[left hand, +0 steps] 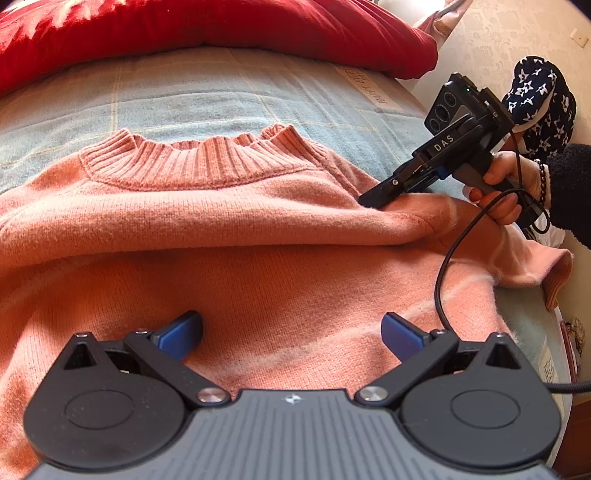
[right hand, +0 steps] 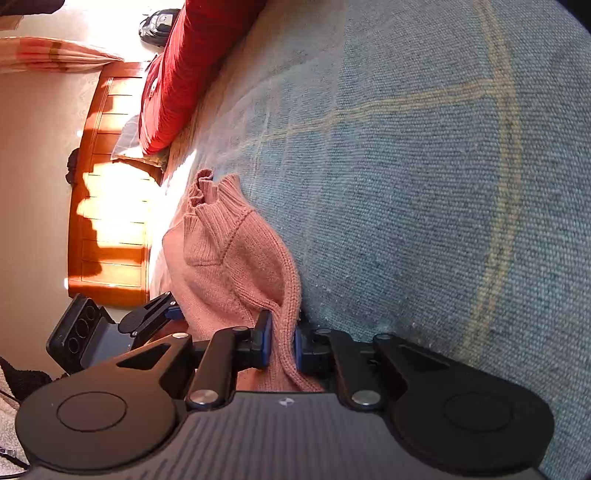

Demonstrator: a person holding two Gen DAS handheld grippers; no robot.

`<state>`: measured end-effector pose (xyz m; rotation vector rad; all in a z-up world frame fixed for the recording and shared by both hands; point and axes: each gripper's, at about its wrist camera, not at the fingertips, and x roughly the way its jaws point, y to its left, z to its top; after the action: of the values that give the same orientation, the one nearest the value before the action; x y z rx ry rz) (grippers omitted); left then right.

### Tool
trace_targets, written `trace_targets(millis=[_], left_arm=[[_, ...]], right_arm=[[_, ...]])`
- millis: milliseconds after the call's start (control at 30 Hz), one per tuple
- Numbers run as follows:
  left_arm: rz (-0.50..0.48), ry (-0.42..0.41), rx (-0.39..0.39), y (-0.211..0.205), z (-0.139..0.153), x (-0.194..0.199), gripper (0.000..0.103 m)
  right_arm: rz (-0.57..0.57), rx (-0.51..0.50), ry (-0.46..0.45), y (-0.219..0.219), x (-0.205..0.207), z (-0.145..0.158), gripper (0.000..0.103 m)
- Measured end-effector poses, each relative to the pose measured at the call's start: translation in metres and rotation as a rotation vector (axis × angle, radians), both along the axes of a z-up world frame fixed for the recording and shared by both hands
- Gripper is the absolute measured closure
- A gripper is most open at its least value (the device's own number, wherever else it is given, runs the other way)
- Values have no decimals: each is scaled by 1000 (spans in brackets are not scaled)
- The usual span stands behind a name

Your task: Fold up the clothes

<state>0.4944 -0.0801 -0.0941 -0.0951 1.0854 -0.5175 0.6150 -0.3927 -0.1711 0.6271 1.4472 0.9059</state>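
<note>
Pink knit sweater (left hand: 229, 221) spread on blue-green bedspread (left hand: 184, 96), right gripper (right hand: 282, 341) clamped on sweater's shoulder edge, left gripper (left hand: 291, 332) open above sweater's body, red pillow (left hand: 207, 33) beyond collar.

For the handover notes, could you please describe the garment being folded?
On the blue-grey checked blanket, below the red pillow, lies a salmon-pink knit sweater. Its ribbed collar marks it out, and the right gripper pinches its shoulder.
</note>
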Motion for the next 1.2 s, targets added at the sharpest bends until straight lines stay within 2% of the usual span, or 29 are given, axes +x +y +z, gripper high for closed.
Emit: trace_targets(millis=[200, 300, 333, 400, 433, 533, 600, 667, 767, 833, 900, 967, 1100, 1200], left_arm=[[9, 15, -5, 1, 3, 2, 1], [30, 22, -14, 3, 6, 3, 1], [38, 24, -17, 3, 7, 4, 1], [52, 29, -24, 4, 9, 4, 1], [55, 31, -27, 5, 9, 5, 1], [55, 33, -30, 5, 10, 4, 1], [43, 29, -24, 4, 10, 2, 1], [39, 29, -25, 5, 9, 0, 1], [36, 27, -31, 6, 8, 2, 1], [33, 26, -35, 7, 7, 2, 1], [28, 23, -35, 6, 6, 1, 1], [21, 20, -32, 6, 7, -1, 1], [17, 23, -41, 8, 6, 0, 1], [16, 23, -47, 8, 4, 2, 1]], right_arm=[[57, -277, -254, 37, -15, 58, 89], [0, -336, -359, 32, -6, 82, 89], [-33, -359, -387, 28, 1, 89, 98], [-92, -400, -429, 18, 16, 97, 98], [-121, -417, -449, 13, 24, 100, 103], [-156, -362, -413, 2, 43, 98, 103], [-150, -382, -418, 2, 42, 97, 95], [-109, -339, -356, 0, 36, 87, 73], [-35, -305, -266, -6, 23, 68, 56], [-11, -298, -258, -12, 17, 59, 56], [-31, -224, -220, -21, 19, 49, 50], [-42, -153, -151, -27, 22, 40, 49], [121, -105, -90, -9, 23, 34, 49], [151, -68, -22, -6, 32, 24, 49]])
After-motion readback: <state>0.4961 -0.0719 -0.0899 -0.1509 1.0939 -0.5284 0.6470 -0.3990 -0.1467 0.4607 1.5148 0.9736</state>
